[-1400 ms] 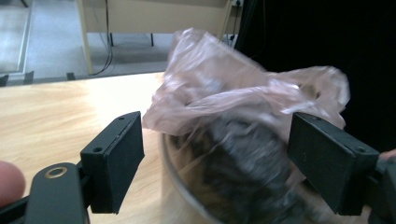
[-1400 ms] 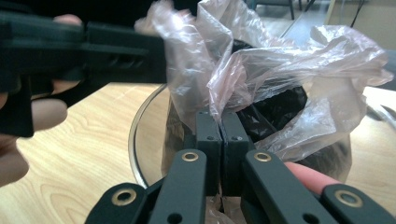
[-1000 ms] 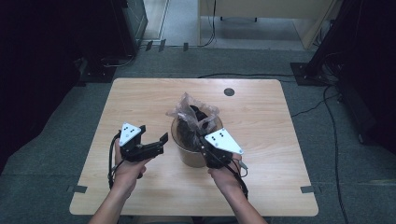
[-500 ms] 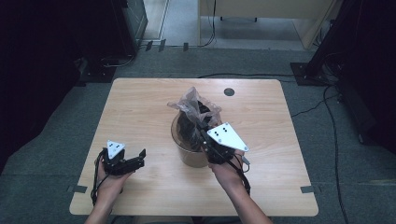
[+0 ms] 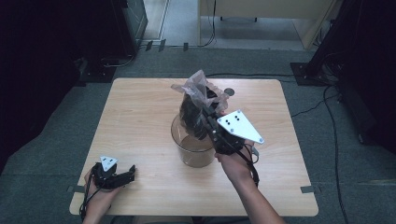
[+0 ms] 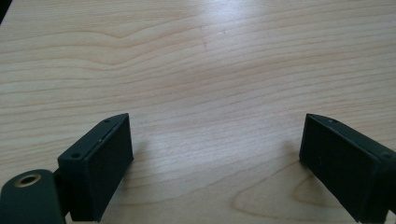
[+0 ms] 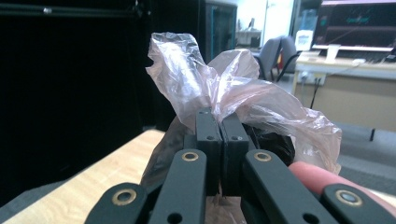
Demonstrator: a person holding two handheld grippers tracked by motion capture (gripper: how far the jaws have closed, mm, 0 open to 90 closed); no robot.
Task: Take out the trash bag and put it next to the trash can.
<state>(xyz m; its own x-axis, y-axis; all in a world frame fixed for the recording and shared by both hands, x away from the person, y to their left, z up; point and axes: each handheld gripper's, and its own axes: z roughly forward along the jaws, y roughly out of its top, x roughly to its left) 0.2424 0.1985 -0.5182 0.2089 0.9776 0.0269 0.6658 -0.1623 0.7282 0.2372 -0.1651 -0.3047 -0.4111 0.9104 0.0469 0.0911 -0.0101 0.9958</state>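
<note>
A thin pinkish plastic bag (image 5: 196, 100) with dark contents hangs over a round clear bin (image 5: 192, 145) at the table's middle. My right gripper (image 5: 206, 115) is shut on the bag's gathered neck and holds it above the bin's rim. In the right gripper view the two jaws press together on the crumpled plastic bag (image 7: 219, 88) that puffs up past them. My left gripper (image 5: 122, 176) lies low at the table's near left corner, open, with bare wood between its jaws. The left gripper view has my left gripper (image 6: 215, 158) wide apart just over the tabletop.
The wooden table (image 5: 140, 116) has a small dark round hole (image 5: 229, 92) near its far edge. Grey carpet surrounds it, with cables (image 5: 327, 107) on the floor at the right and dark equipment racks at the back left.
The right gripper has lifted the bag up out of the bin. The left gripper has moved away from the bin, down toward the near left corner of the table.
</note>
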